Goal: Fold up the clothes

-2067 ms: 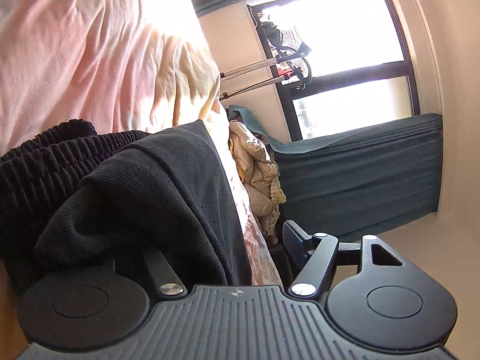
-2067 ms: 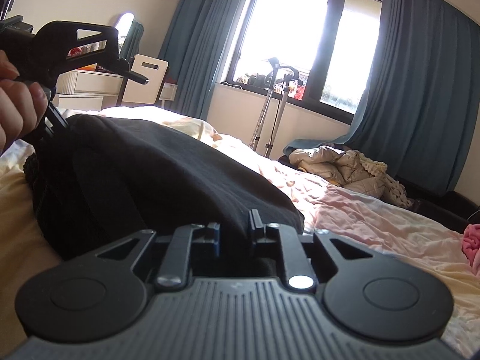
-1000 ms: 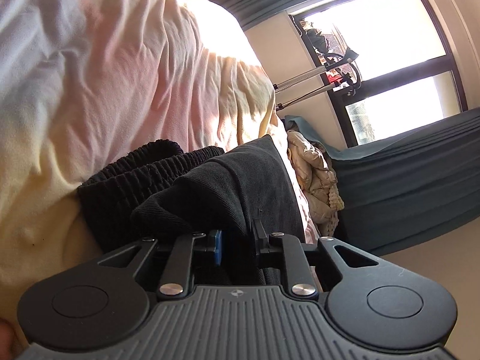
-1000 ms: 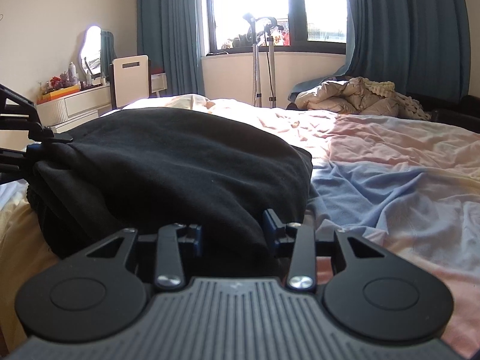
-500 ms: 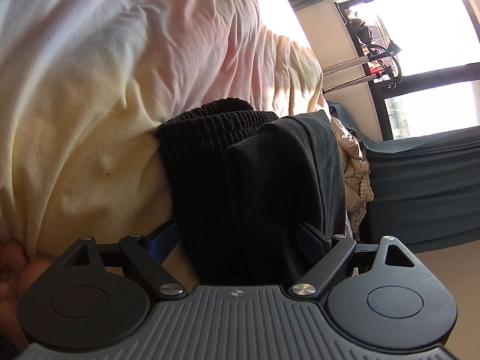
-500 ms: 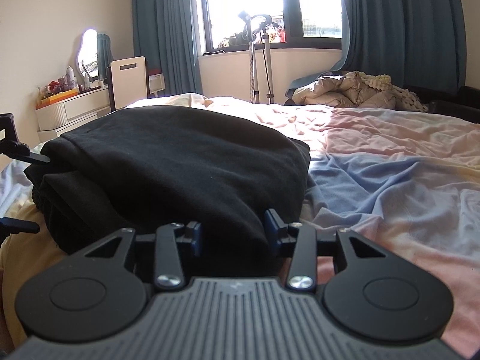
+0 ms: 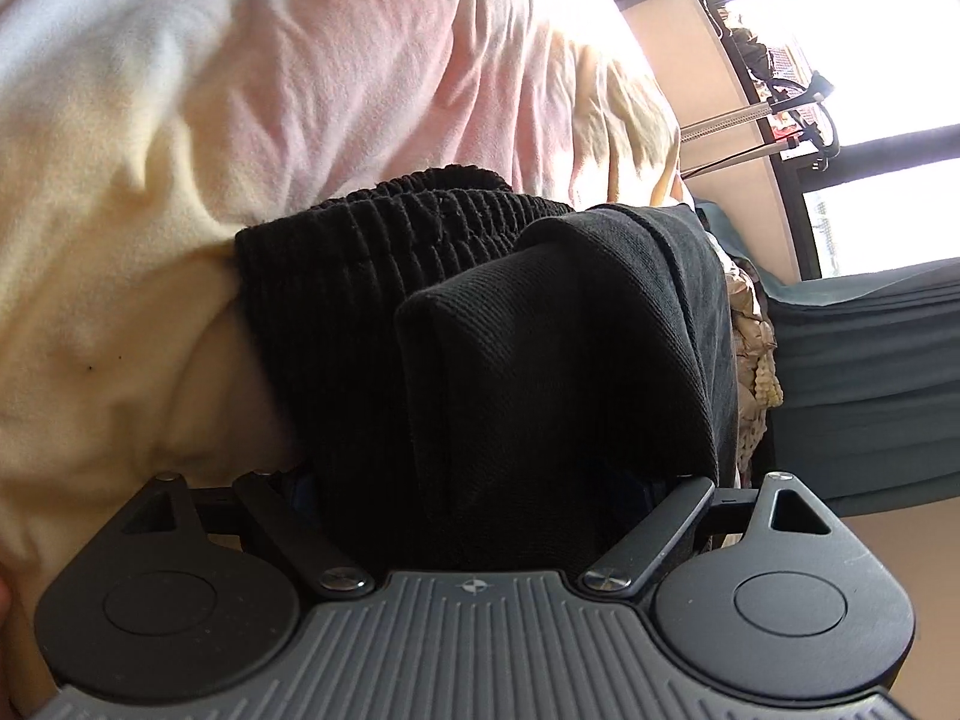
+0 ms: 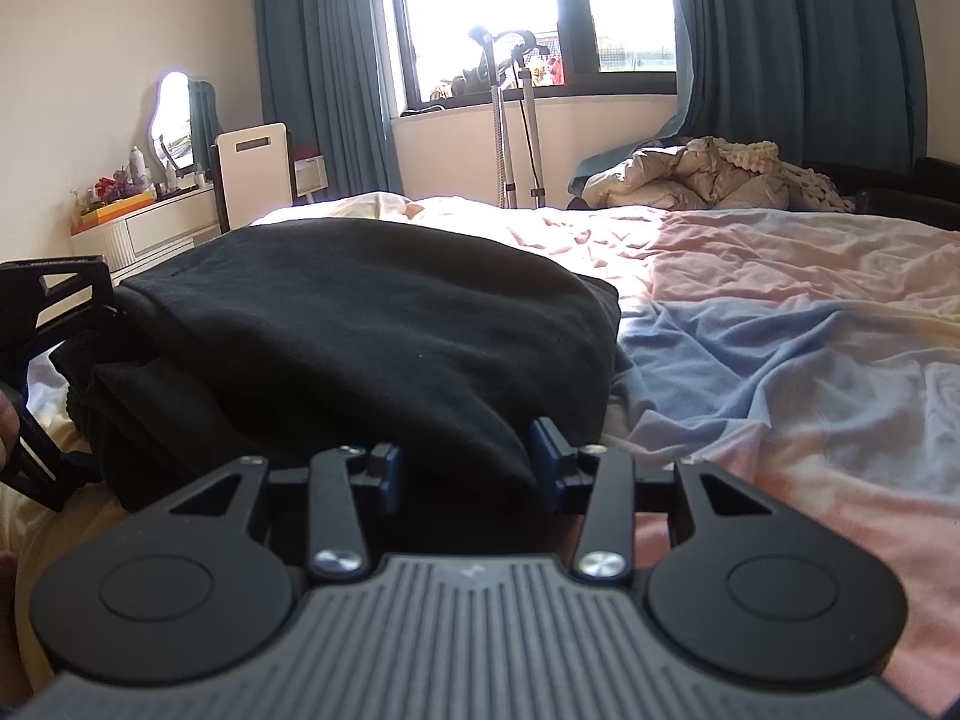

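The black garment (image 8: 360, 324) lay folded in a thick bundle on the bed (image 8: 780, 324), its ribbed elastic band (image 7: 384, 264) at one end beside a smooth folded layer (image 7: 558, 348). The left tool (image 7: 480, 480) was at that end with its jaws spread wide, the bundle's edge lying between them; whether the fingers pressed the cloth could not be told, as the fabric hid the pads. In the right wrist view the left tool (image 8: 42, 384) appeared at the far left edge, against the bundle. The right tool (image 8: 465, 462) was at the opposite end, its blue-padded fingers (image 8: 543, 438) partly apart with a fold of the black cloth between them; a firm pinch could not be confirmed. The bed sheet (image 7: 240, 90) was wrinkled, in pale yellow, pink and blue patches. Beyond the bed were a beige puffer jacket (image 8: 684, 180), a pair of crutches (image 8: 516, 120) leaning below the window (image 8: 480, 12), blue curtains (image 8: 324, 60), a white chair (image 8: 252, 162) and a dresser (image 8: 150, 222) with a mirror (image 8: 171, 114).
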`<action>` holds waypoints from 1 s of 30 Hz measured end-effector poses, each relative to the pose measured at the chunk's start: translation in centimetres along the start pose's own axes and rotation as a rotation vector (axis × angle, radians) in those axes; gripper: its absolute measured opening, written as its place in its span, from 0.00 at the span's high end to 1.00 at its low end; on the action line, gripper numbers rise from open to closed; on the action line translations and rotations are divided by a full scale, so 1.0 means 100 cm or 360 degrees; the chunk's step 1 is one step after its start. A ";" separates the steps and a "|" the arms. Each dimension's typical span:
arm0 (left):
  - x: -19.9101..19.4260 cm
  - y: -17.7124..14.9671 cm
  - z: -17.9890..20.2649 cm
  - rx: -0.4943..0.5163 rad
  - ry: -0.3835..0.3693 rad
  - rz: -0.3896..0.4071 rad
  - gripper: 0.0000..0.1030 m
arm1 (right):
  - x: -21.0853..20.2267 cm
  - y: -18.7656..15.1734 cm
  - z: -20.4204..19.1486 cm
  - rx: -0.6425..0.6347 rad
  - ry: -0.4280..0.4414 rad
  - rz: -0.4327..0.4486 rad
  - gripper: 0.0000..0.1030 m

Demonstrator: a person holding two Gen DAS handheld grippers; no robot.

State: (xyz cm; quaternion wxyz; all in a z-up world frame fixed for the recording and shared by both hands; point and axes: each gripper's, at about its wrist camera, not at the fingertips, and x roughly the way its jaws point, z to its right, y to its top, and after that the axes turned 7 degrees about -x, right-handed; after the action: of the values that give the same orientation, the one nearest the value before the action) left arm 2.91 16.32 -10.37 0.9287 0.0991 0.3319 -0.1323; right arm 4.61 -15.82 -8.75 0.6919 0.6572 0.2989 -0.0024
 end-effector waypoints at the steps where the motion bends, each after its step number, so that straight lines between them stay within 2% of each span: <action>1: 0.001 -0.001 0.002 0.0011 -0.0001 0.0005 0.14 | 0.000 0.000 0.001 0.0014 0.0002 0.0001 0.56; 5: -0.002 -0.002 0.007 0.0046 -0.0044 0.0001 0.18 | -0.001 0.000 0.005 0.0087 0.0013 0.0010 0.56; 6: -0.004 -0.002 0.008 0.0052 -0.0069 -0.0003 0.22 | -0.003 0.002 0.007 0.0124 0.0020 0.0017 0.54; 10: -0.013 -0.004 0.013 0.0065 -0.0254 0.0001 0.38 | -0.027 0.016 0.025 0.0488 0.0177 0.0200 0.54; 12: -0.016 -0.007 0.024 0.0173 -0.0271 0.0035 0.40 | -0.036 0.022 0.034 0.0642 0.0252 0.0307 0.50; 15: -0.011 -0.011 0.034 0.0240 -0.0254 0.0049 0.40 | -0.036 0.025 0.058 0.0910 0.0278 0.0342 0.50; 16: -0.006 -0.009 0.034 0.0208 -0.0235 0.0033 0.38 | -0.033 0.022 0.068 0.1021 0.0278 0.0330 0.48; 18: 0.005 -0.006 0.030 0.0144 -0.0181 0.0001 0.33 | -0.024 0.018 0.083 0.1137 0.0176 0.0203 0.47; 20: 0.014 -0.004 0.023 0.0082 -0.0148 -0.0025 0.29 | -0.014 0.013 0.092 0.1171 0.0136 0.0101 0.45; 21: 0.018 -0.003 0.020 0.0060 -0.0140 -0.0035 0.27 | -0.007 0.009 0.097 0.1212 0.0148 0.0055 0.43; 23: 0.025 -0.001 0.018 0.0043 -0.0144 -0.0048 0.23 | 0.008 0.000 0.101 0.1320 0.0216 -0.0013 0.30; 24: 0.027 0.000 0.019 0.0040 -0.0146 -0.0052 0.22 | 0.015 -0.004 0.102 0.1364 0.0254 -0.0030 0.19; 25: 0.029 0.001 0.020 0.0037 -0.0146 -0.0054 0.22 | 0.022 -0.005 0.103 0.1390 0.0298 -0.0038 0.15; 30: 0.034 0.001 0.019 0.0028 -0.0159 -0.0042 0.23 | 0.056 -0.002 0.099 0.1352 0.0353 -0.0133 0.14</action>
State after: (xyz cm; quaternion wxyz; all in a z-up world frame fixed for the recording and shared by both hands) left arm 6.54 15.32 -11.10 0.9414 0.0960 0.2852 -0.1522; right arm 13.21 -22.65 -11.65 0.3234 0.8669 0.3703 -0.0825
